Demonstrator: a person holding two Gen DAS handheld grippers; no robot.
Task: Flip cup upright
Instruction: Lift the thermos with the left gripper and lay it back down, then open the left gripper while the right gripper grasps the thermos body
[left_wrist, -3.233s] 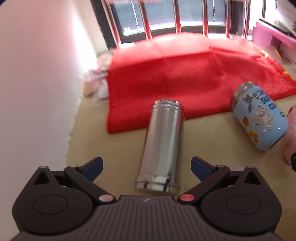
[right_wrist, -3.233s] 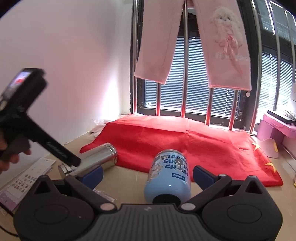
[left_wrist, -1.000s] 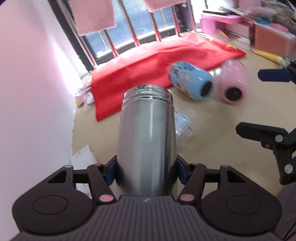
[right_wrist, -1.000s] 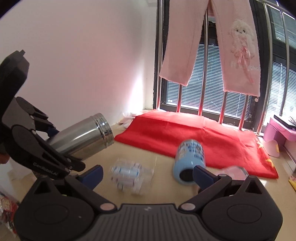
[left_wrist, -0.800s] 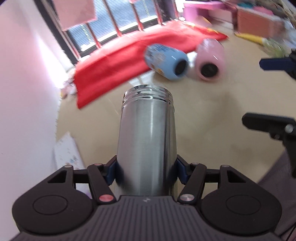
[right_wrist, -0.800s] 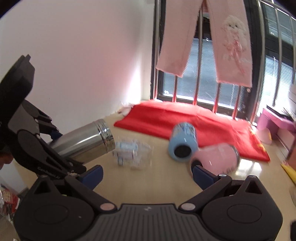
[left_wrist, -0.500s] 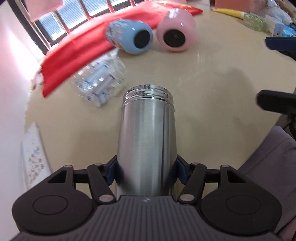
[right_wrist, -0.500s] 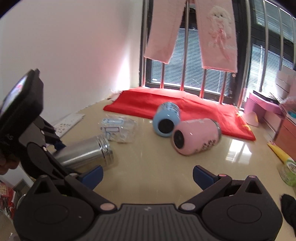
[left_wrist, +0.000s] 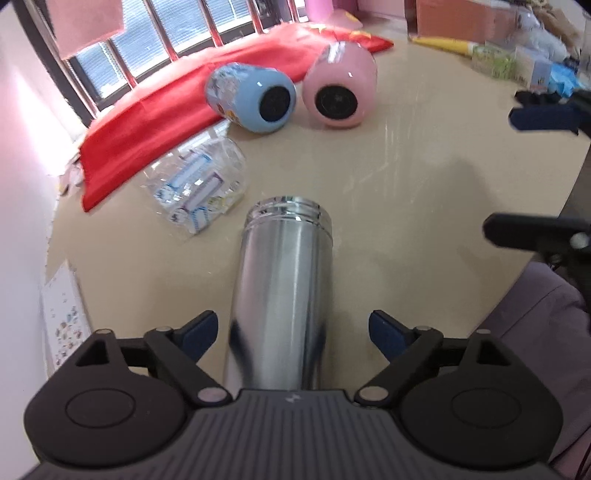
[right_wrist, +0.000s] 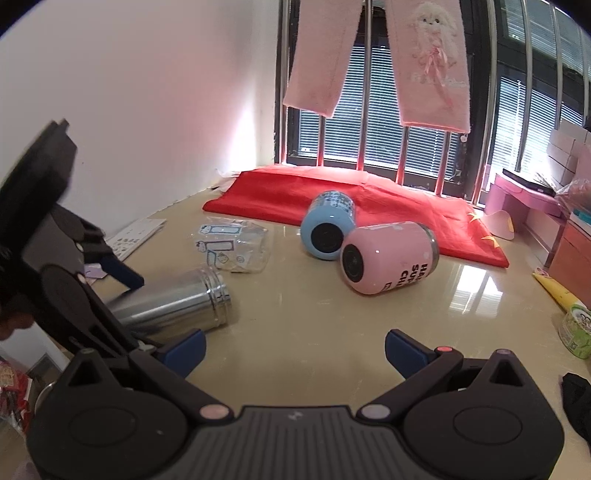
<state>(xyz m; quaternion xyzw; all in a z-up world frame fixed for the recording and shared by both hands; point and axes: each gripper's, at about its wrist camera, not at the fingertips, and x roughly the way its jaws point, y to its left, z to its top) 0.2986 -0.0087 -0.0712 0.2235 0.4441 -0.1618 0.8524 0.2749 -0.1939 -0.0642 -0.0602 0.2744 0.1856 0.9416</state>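
Observation:
A steel cup (left_wrist: 282, 291) lies between the fingers of my left gripper (left_wrist: 291, 332), which is open; the blue pads stand apart from its sides. In the right wrist view the steel cup (right_wrist: 173, 304) lies on its side on the beige table (right_wrist: 314, 325), threaded end pointing right. A blue cartoon cup (left_wrist: 251, 98) and a pink cup (left_wrist: 341, 90) lie on their sides farther off, bases toward me. My right gripper (right_wrist: 293, 349) is open and empty above the table; its fingers (left_wrist: 543, 116) show at the right of the left wrist view.
A red cloth (right_wrist: 332, 195) lies by the barred window. A clear plastic packet (left_wrist: 197, 184) lies left of the steel cup. A sticker sheet (left_wrist: 62, 314) sits at the table's left edge. Boxes and a yellow tube (right_wrist: 554, 288) stand at the right.
My left gripper, which held the steel cup lifted, has brought it down onto the table nearer the front edge and opened its jaws. The right gripper stayed open.

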